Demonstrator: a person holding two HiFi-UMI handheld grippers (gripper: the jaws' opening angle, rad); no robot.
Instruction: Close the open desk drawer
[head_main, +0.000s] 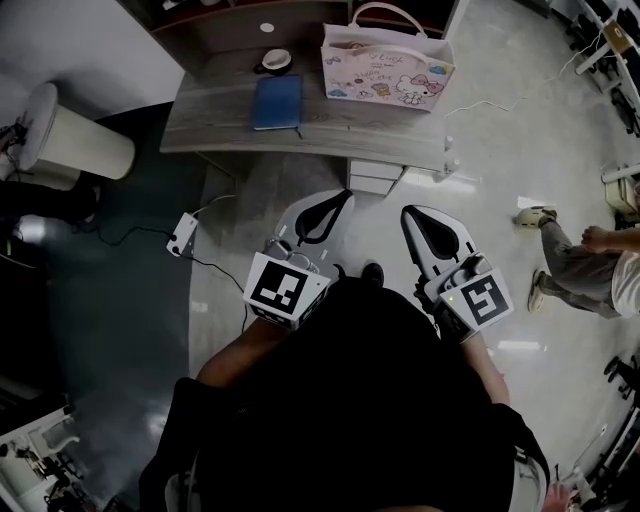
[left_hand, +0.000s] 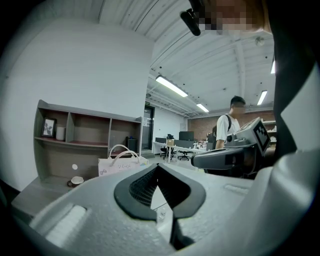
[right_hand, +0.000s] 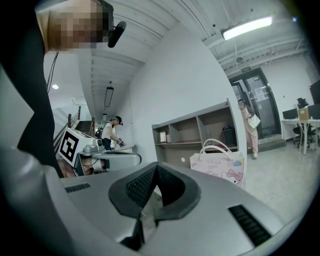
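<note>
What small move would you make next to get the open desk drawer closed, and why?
Probably step forward and reach the right tool toward the white drawer front under the desk. It and the left tool sit near the body, short of the desk, shut and empty, touching nothing.

white drawer (head_main: 377, 180) juts out beneath grey desk (head_main: 200, 125).

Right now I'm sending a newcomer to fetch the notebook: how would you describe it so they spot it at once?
Find the grey desk straight ahead. On its top, left of the pink bag and just in front of the small cup, lies the notebook. It is the only flat, blue thing there.
</note>
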